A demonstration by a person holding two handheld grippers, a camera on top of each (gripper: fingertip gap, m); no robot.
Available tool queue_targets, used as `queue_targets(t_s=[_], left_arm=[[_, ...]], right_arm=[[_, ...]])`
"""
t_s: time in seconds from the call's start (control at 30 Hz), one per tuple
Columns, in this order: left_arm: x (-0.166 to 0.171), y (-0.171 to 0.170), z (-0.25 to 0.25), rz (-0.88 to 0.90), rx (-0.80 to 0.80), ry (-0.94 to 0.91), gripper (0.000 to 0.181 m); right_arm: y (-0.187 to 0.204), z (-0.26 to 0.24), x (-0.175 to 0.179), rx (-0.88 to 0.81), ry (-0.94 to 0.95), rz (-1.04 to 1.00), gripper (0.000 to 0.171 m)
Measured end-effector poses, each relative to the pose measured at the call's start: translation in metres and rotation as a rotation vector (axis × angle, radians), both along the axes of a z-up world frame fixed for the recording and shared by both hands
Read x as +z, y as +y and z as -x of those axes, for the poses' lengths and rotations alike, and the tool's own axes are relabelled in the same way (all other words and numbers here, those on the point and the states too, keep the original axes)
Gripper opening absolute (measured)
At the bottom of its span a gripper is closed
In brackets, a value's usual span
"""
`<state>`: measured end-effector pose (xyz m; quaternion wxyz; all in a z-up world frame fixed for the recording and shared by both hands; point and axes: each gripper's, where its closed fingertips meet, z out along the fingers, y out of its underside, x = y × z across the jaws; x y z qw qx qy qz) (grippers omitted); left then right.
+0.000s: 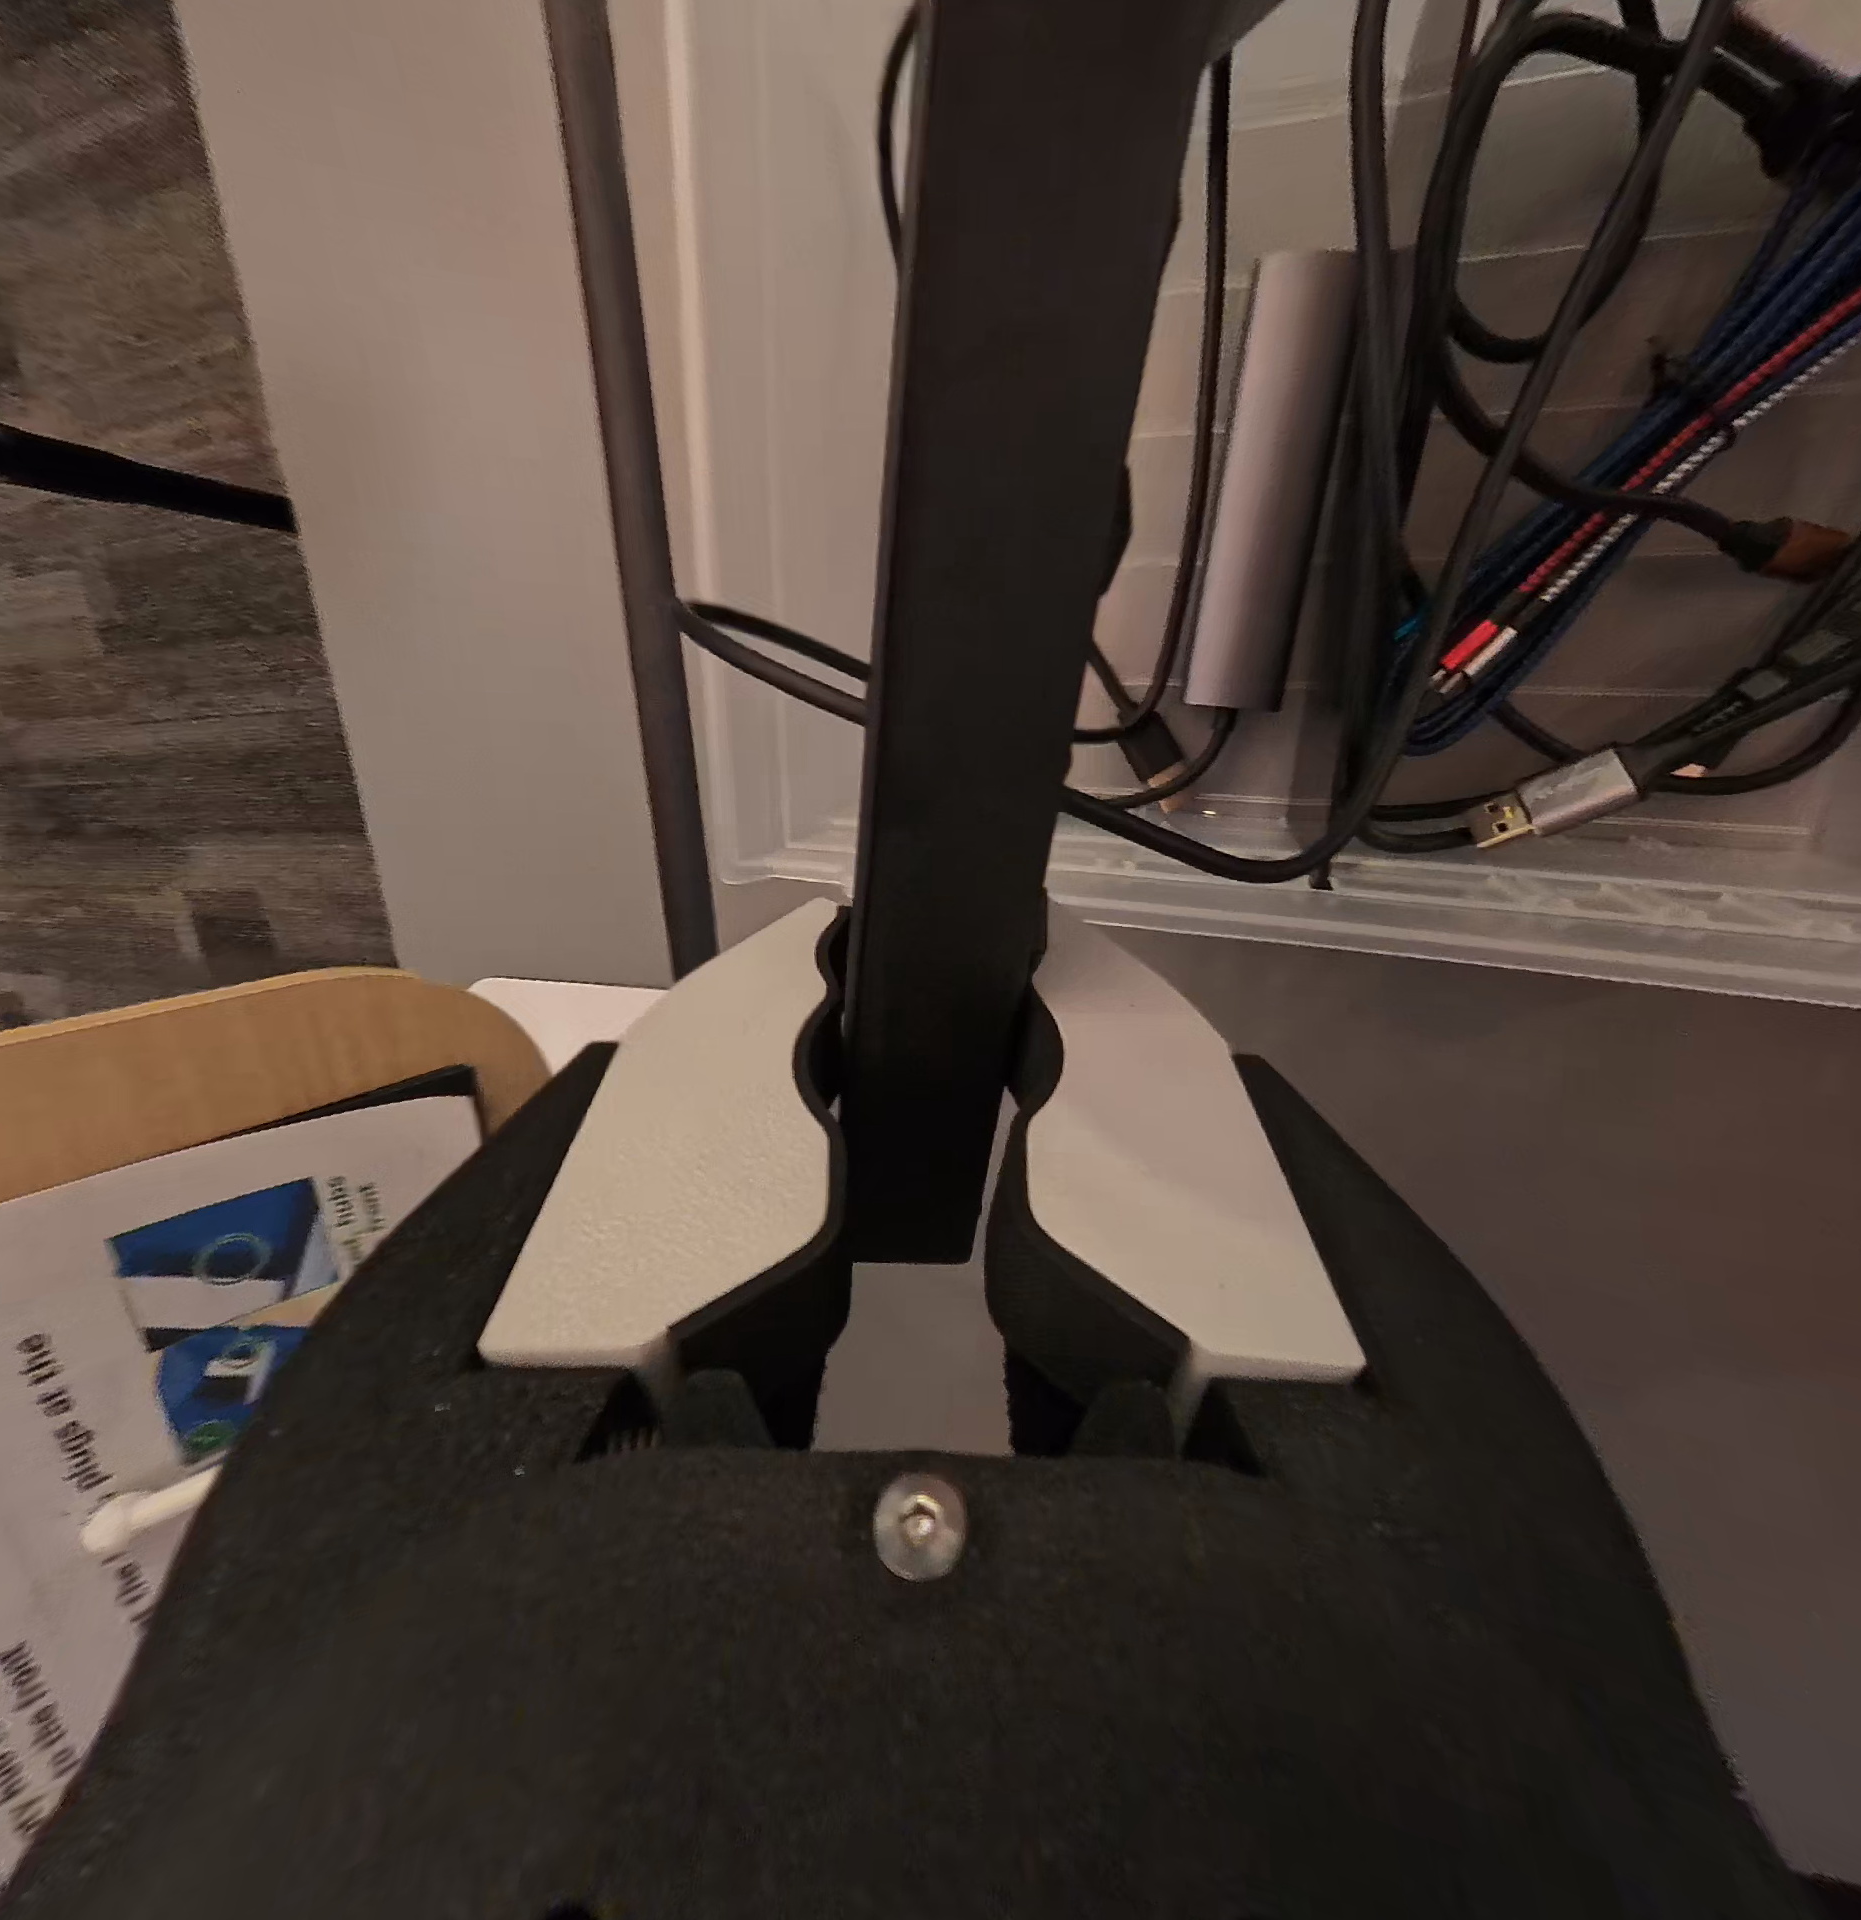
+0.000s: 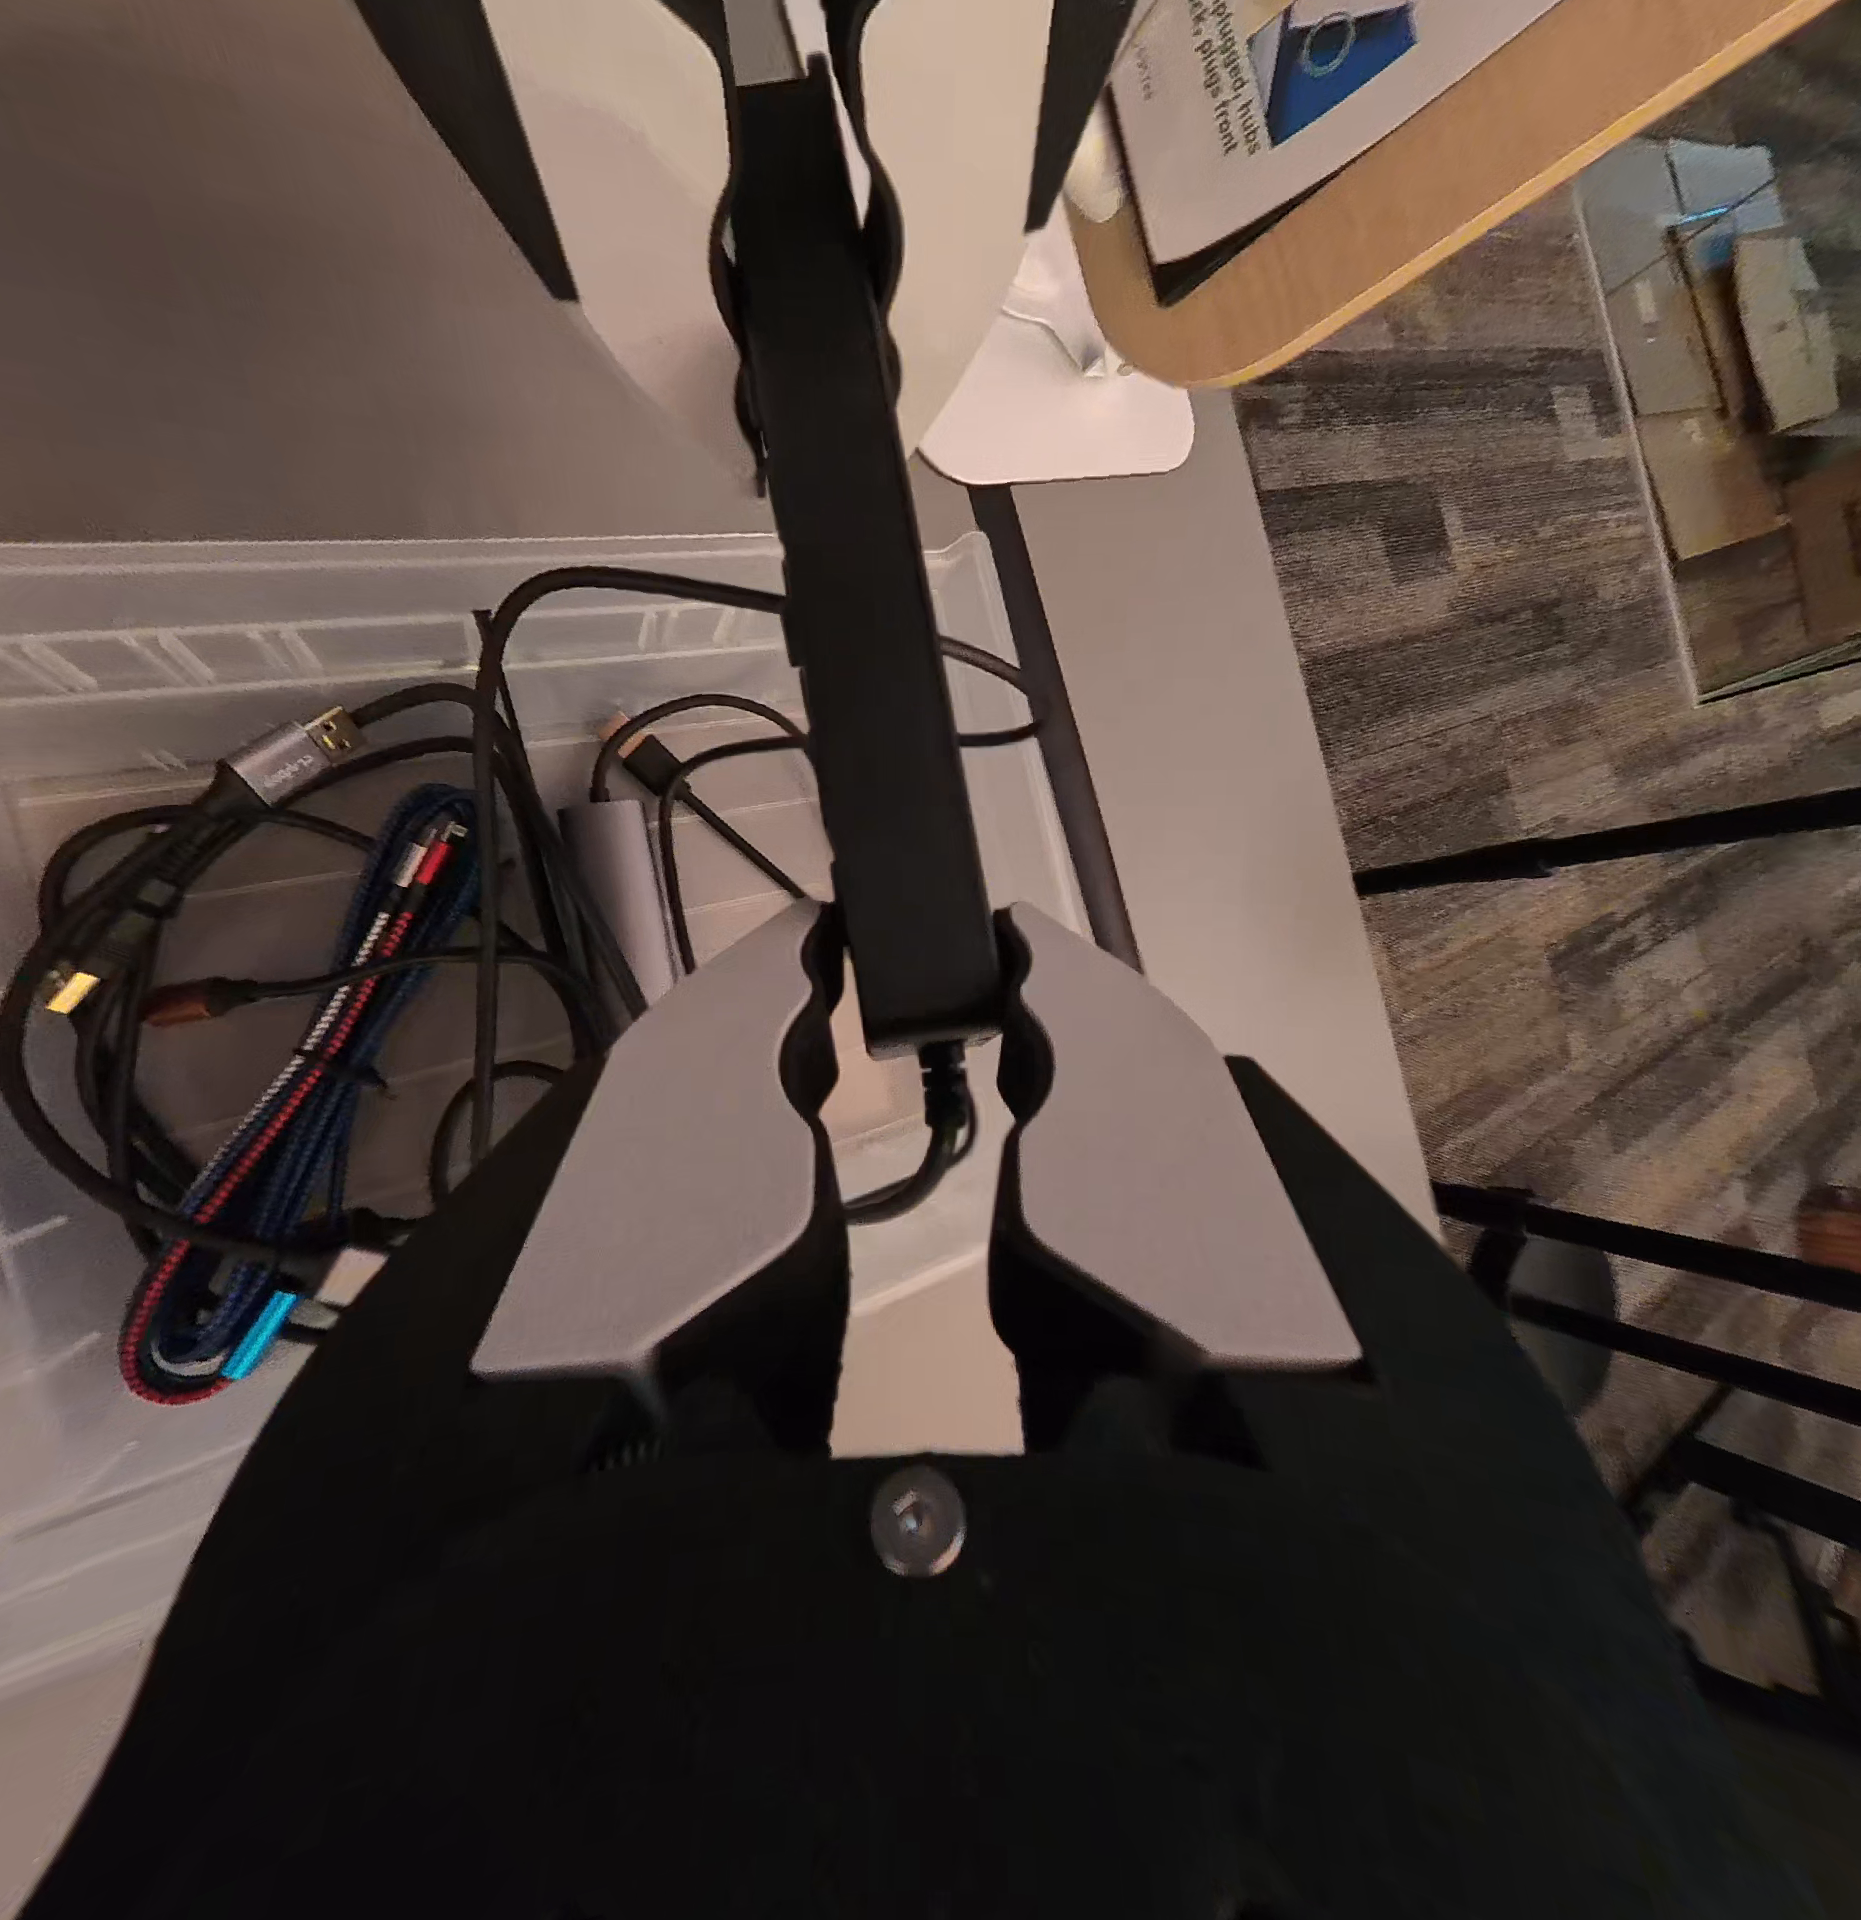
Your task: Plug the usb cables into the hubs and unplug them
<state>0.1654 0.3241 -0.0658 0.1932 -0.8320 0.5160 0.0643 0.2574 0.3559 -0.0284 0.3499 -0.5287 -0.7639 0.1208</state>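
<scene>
A long black USB hub (image 1: 1009, 520) is held at both ends, above a clear plastic bin (image 1: 1528, 914). My left gripper (image 1: 936, 935) is shut on one end. My right gripper (image 2: 921, 935) is shut on the other end of the hub (image 2: 864, 675), where a black cable leaves it. The left gripper (image 2: 801, 156) shows at the top of the right wrist view. The bin (image 2: 178, 644) holds a tangle of USB cables (image 1: 1632, 520), black and braided blue and red, a grey-shelled USB plug (image 1: 1549, 805) and a grey hub (image 1: 1269, 468). These cables (image 2: 282, 1039) and the grey hub (image 2: 614, 873) also show in the right wrist view.
A wooden board with a printed sheet (image 1: 178, 1049) lies left of the left gripper; it shows at the top right of the right wrist view (image 2: 1425, 229). A grey metal pole (image 1: 625, 520) stands beside the bin. Patterned carpet floor (image 2: 1528, 727) lies past the white table edge. Across from one pair of fingers to the other is roughly 11 cm.
</scene>
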Motion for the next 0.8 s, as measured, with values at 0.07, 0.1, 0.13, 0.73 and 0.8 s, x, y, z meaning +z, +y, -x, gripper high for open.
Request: queue_targets(t_s=[0.07,0.1,0.13,0.73,0.8], left_arm=[[0.009,0.009,0.001,-0.075,0.001,0.001,0.027],[0.015,0.014,0.001,-0.11,0.005,-0.007,0.027],[0.021,0.018,0.002,-0.147,0.017,-0.016,0.027],[0.077,-0.042,0.026,-0.219,0.139,-0.489,0.035],[0.084,-0.065,0.031,-0.241,0.133,-0.541,0.033]], right_arm=[[0.005,0.001,0.012,-0.004,0.002,-0.07,0.029],[0.008,0.002,0.019,-0.005,0.0,-0.105,0.029],[0.011,0.003,0.027,-0.006,0.001,-0.135,0.029],[0.019,-0.017,-0.026,-0.054,-0.003,0.391,0.025],[0.013,-0.022,-0.027,-0.035,-0.022,0.464,0.025]])
